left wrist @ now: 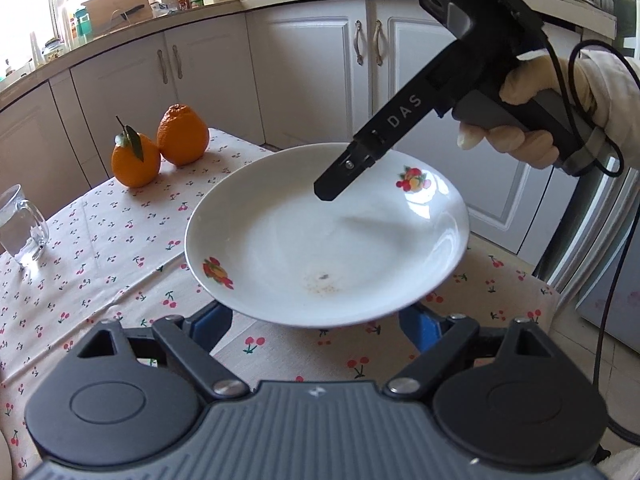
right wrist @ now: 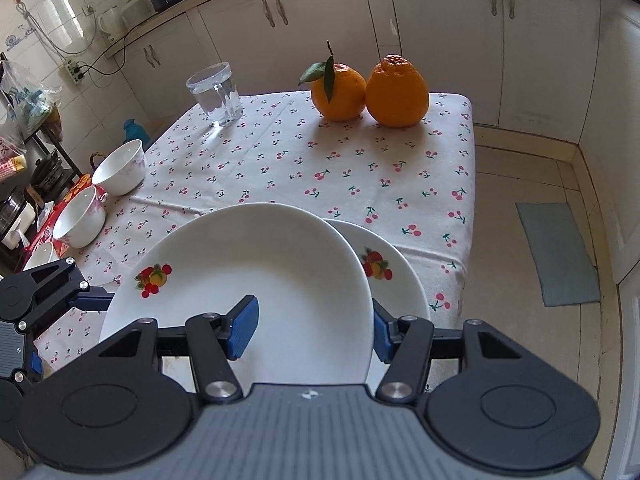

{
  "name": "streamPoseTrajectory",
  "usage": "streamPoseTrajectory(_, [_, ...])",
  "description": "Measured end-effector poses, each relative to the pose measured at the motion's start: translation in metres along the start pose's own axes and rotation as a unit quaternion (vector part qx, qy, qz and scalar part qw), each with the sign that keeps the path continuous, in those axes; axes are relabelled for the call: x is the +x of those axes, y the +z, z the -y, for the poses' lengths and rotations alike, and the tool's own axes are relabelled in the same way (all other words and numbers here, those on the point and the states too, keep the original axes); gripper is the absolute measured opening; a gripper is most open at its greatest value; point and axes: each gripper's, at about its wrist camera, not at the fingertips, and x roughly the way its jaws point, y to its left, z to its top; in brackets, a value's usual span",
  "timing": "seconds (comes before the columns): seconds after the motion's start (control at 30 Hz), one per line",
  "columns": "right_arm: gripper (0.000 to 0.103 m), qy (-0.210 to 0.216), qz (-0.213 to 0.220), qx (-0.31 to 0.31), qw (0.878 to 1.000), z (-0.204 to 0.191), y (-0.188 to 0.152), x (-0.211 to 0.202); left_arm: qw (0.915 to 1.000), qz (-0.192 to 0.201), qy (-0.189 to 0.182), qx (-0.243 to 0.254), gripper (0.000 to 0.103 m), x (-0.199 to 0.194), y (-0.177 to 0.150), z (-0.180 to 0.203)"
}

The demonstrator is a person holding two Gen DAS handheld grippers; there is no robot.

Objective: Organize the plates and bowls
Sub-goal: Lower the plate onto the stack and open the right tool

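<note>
A white plate with fruit prints (left wrist: pixel 320 240) sits above the cherry-print tablecloth, in front of my left gripper (left wrist: pixel 316 332). The left jaws stand wide apart under its near rim, touching nothing that I can see. In the right wrist view this plate (right wrist: pixel 248 280) lies over a second fruit-print plate (right wrist: pixel 396 276). My right gripper (right wrist: pixel 312 328) is open, one blue pad over the upper plate and one outside its right rim; it also shows in the left wrist view (left wrist: pixel 332 188). Two white bowls (right wrist: pixel 120 168) (right wrist: pixel 80 220) stand at the table's left edge.
Two oranges (right wrist: pixel 368 88) and a glass mug (right wrist: pixel 216 92) stand at the far end of the table (right wrist: pixel 280 160). White cabinets (right wrist: pixel 440 20) surround it. A shelf with bags and pots (right wrist: pixel 24 152) is to the left. A mat (right wrist: pixel 556 252) lies on the floor at right.
</note>
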Motion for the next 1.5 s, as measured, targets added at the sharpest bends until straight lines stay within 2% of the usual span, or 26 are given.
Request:
streamPoseTrajectory(0.33, [0.063,0.006,-0.002,0.012,1.0,0.013,-0.007,0.005,0.9999,-0.015,-0.002,0.001,0.09,0.01,0.001,0.0])
streamPoseTrajectory(0.83, [0.063,0.002,-0.008,0.029,1.0,0.022,-0.016,0.005,0.9998,-0.018,-0.009,0.004,0.09,0.021,0.004,-0.006])
streamPoseTrajectory(1.3, [0.063,-0.011,-0.004,0.033,0.999,0.017,-0.023,-0.012,0.9996,-0.013,-0.024,-0.003,0.092,0.023,0.003,-0.01])
streamPoseTrajectory(1.5, [0.063,-0.033,-0.006,0.022,0.999,0.009,-0.025,-0.017,0.9996,-0.008,-0.029,-0.001,0.093,0.023,0.003,-0.009])
